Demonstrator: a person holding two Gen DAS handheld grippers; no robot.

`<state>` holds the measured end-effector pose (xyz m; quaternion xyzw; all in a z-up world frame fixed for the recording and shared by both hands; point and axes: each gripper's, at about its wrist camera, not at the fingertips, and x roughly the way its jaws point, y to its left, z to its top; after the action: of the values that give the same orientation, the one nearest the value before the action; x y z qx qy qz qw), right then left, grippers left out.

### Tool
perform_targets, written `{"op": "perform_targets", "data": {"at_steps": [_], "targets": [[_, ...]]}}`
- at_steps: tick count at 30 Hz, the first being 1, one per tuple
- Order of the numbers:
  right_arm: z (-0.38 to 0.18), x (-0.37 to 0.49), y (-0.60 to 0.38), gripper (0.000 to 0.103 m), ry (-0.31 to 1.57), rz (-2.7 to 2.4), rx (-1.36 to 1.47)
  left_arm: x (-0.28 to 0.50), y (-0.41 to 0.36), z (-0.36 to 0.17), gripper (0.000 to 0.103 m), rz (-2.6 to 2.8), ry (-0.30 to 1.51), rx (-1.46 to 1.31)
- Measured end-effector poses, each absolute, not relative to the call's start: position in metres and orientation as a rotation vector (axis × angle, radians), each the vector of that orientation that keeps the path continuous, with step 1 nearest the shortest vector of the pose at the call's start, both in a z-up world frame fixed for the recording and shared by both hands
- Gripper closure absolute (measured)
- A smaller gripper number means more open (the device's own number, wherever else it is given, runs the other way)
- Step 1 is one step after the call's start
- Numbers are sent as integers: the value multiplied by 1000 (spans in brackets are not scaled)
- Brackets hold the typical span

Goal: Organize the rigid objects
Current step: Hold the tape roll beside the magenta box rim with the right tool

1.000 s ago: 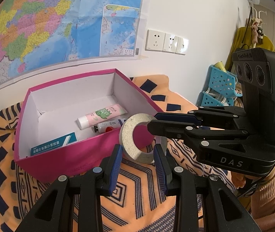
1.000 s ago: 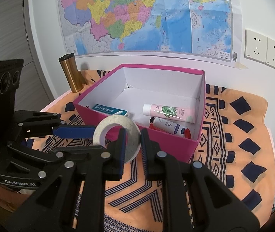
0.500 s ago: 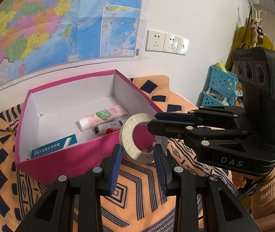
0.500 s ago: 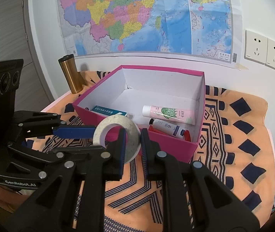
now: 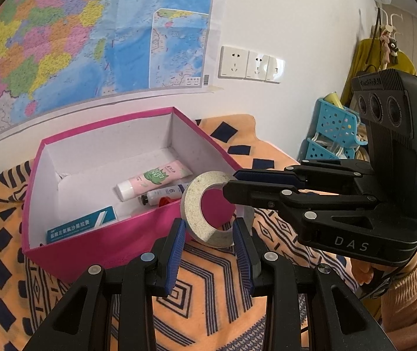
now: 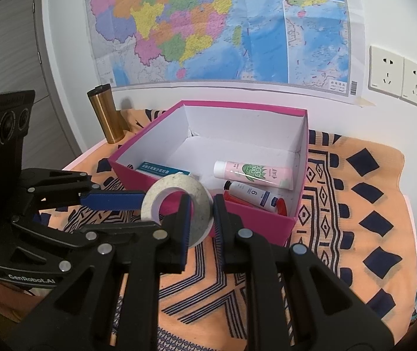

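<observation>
A roll of white tape hangs in the air just in front of the pink box. My right gripper is shut on the tape roll's rim. My left gripper is open, and its blue pads stand either side of the roll's lower edge; I cannot tell whether they touch it. The box holds a pink tube, a small white tube and a blue-and-white carton.
The box stands on an orange patterned cloth against a wall with a map. A gold flask stands at the back left of the table. A blue basket stands beyond the table's right end.
Nearly nothing has moved. Both grippers and the tape roll have drifted very slightly towards the box.
</observation>
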<state>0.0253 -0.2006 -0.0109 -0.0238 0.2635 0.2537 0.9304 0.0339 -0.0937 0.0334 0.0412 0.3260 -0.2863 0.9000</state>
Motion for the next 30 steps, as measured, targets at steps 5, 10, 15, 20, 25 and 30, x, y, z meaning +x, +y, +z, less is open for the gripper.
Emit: {"op": "perform_targets", "data": {"at_steps": [5, 10, 15, 20, 25, 30], "targets": [[-10, 26, -202, 86, 538, 520, -48, 34, -94, 33, 69, -593, 673, 86], [-10, 25, -201, 86, 538, 519, -48, 34, -94, 33, 69, -592, 672, 87], [-10, 25, -202, 86, 537, 518, -48, 34, -94, 33, 69, -593, 672, 87], [-10, 25, -202, 86, 536, 518, -48, 34, -94, 34, 69, -594, 671, 87], [-7, 28, -204, 86, 532, 515, -46, 35, -95, 34, 69, -594, 670, 87], [-6, 29, -205, 86, 532, 515, -45, 35, -95, 35, 69, -594, 670, 88]]}}
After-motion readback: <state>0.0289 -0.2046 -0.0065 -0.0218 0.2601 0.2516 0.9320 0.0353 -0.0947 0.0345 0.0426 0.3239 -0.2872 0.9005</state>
